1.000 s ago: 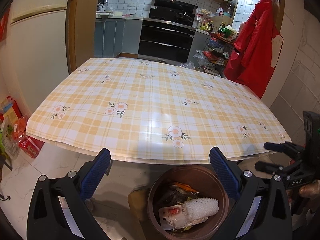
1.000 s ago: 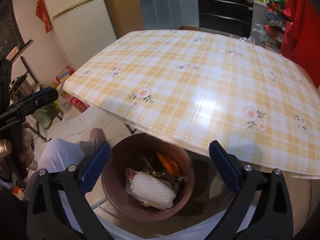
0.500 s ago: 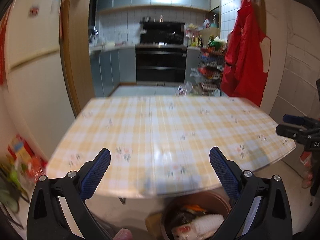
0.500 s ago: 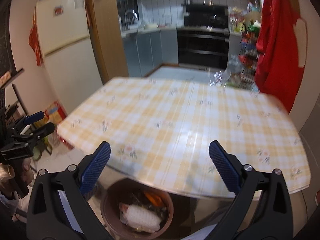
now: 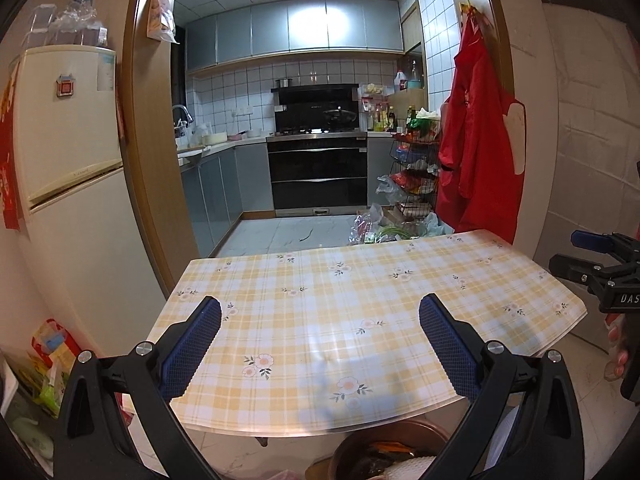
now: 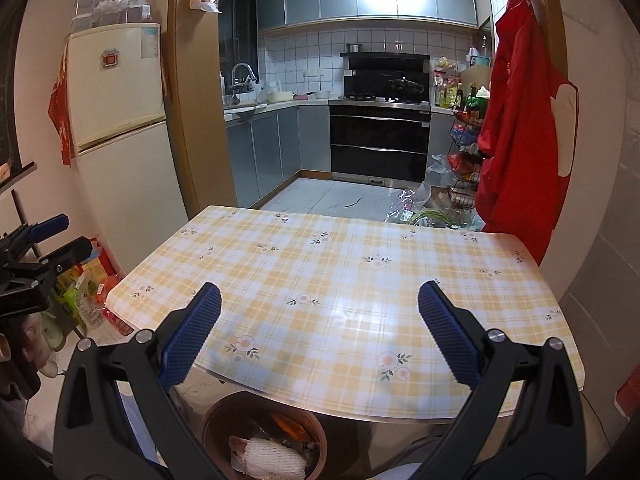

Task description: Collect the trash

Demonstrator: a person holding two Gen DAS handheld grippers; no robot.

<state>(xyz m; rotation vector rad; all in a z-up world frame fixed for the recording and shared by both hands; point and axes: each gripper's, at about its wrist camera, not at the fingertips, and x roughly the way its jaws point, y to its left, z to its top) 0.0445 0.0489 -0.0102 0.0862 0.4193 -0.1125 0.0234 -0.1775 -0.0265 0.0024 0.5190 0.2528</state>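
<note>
A brown trash bin (image 6: 216, 426) stands on the floor below the table's near edge, holding a white foam net (image 6: 272, 458), an orange scrap and other wrappers. Its rim also shows in the left wrist view (image 5: 384, 434). My left gripper (image 5: 320, 344) is open and empty, raised over the near part of the yellow checked table (image 5: 360, 300). My right gripper (image 6: 319, 342) is open and empty, also above the table (image 6: 340, 272). Each gripper shows at the edge of the other's view: the right one (image 5: 592, 256), the left one (image 6: 48, 240).
A cream fridge (image 6: 120, 120) stands to the left. A red apron (image 6: 520, 120) hangs at the right. Behind the table is the kitchen with an oven (image 6: 380, 140), a wire rack (image 6: 464, 168) and bags on the floor (image 6: 432, 204). Bags lie by the fridge (image 6: 92, 292).
Both grippers have tilted up and back from looking down at the bin and table edge; the kitchen is now in view. Both stay open and empty.
</note>
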